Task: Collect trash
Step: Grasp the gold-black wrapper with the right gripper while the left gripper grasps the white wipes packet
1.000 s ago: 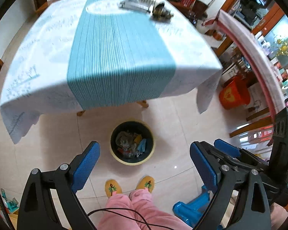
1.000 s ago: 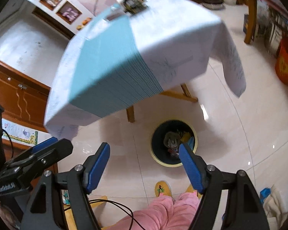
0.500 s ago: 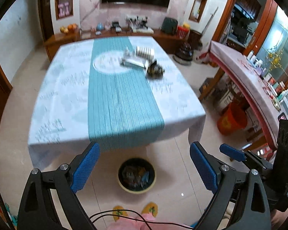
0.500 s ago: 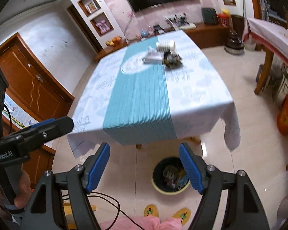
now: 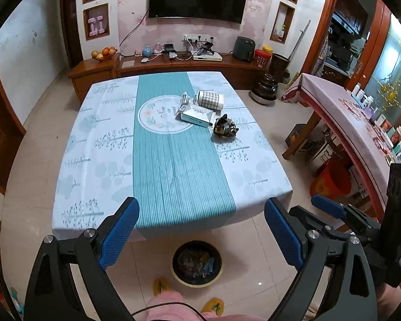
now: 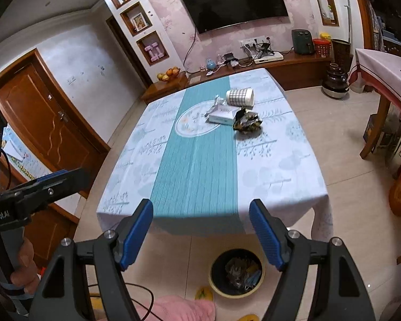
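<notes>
A crumpled dark wrapper (image 5: pixel 225 128) (image 6: pixel 246 121) lies on the table's far right part, next to a white carton (image 5: pixel 198 115) (image 6: pixel 222 117), a checked roll (image 5: pixel 210 100) (image 6: pixel 239 97) and a small flat packet (image 5: pixel 184 102). A dark bin (image 5: pixel 197 263) (image 6: pixel 236 272) holding trash stands on the floor below the table's near edge. My left gripper (image 5: pixel 201 230) is open and empty above the near edge. My right gripper (image 6: pixel 201 234) is open and empty, also short of the table.
The table (image 5: pixel 101 160) carries a white cloth with a teal runner (image 5: pixel 173 160). A second table with a pink cloth (image 5: pixel 342 117) stands to the right, with an orange bucket (image 5: pixel 331 180) under it. A wooden cabinet (image 5: pixel 173 67) runs along the far wall.
Both grippers have tilted up from looking down at the bin and floor to looking across the table. Both stayed open and empty.
</notes>
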The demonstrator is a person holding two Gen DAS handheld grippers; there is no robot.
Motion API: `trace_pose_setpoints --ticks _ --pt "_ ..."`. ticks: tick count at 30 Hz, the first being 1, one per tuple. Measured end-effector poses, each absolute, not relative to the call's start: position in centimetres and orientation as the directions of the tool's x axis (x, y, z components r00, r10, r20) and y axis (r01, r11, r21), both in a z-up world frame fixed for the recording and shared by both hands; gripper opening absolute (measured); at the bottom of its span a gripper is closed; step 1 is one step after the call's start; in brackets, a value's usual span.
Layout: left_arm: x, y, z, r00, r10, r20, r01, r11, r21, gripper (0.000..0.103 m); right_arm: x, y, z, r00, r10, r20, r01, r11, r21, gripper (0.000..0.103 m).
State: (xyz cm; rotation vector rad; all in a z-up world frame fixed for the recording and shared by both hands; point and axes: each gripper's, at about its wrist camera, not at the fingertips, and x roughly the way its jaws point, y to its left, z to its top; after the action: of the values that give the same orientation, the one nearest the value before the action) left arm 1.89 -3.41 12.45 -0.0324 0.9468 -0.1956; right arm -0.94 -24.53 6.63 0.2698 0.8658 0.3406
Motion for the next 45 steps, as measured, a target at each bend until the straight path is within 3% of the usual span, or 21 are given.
trace_pose_setpoints --ticks 8,23,40,43,45 --pt "11.0 -3.2 11.3 0.539 -0.233 -0.81 0.226 0.966 -0.128 0.094 6.0 -24.7 5.5 0.601 0.338 -0.724 -0.097 0.93 0.354 0.075" --pt "33.7 -1.9 5.1 0.339 -0.302 -0.891 0.399 0.904 -0.155 0.094 24.0 -23.9 -0.9 0.523 0.194 -0.83 0.294 0.873 0.39 0.075" --pt "48.8 -4.3 -5.7 0.23 -0.263 -0.937 0.356 0.919 -0.17 0.093 32.0 -23.8 -8.2 0.406 0.087 -0.91 0.456 0.843 0.284 0.075" --pt "50.0 -4.8 -7.5 0.211 -0.265 -0.941 0.352 0.919 -0.18 0.093 32.1 -24.0 -9.0 0.402 0.102 -0.91 0.462 0.836 0.298 0.073" --pt "50.7 -4.9 -8.4 0.202 -0.269 -0.942 0.344 0.92 -0.189 0.093 32.3 -23.8 -8.8 0.412 0.102 -0.905 0.44 0.848 0.296 0.06"
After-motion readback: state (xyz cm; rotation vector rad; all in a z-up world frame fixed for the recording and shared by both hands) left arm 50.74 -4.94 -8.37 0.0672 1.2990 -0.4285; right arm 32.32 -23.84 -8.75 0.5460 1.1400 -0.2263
